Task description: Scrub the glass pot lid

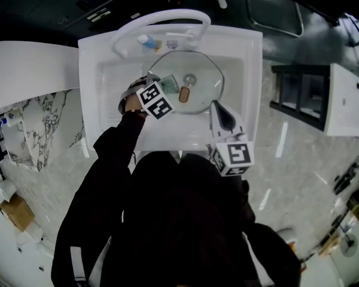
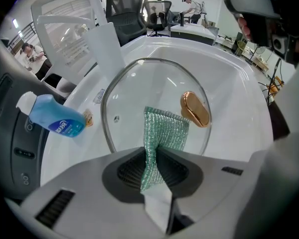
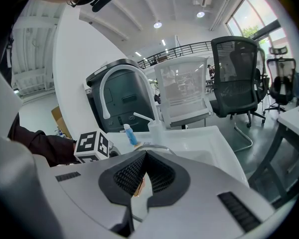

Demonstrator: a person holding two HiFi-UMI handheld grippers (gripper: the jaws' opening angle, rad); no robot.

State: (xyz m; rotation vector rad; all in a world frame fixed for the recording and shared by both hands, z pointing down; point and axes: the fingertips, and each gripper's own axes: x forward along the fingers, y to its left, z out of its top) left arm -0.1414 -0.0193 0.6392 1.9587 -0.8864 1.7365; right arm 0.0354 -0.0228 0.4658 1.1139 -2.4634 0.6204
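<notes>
Lid (image 1: 206, 75) in sink (image 1: 90, 82).
Left gripper (image 2: 154, 164) pinches green cloth (image 2: 165, 128) on lid; right gripper (image 3: 144, 169) squeezes lid's near edge.

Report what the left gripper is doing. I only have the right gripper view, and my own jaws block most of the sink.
Observer: The left gripper is shut on a green mesh scrubbing cloth.
Operator: Say where that cloth ends up.
Observer: Its free end lies flat on the glass pot lid, close beside the copper-coloured knob and not over it.
Operator: Give me the lid's place.
Observer: In the head view it lies inside the white sink and fills most of the basin.
</notes>
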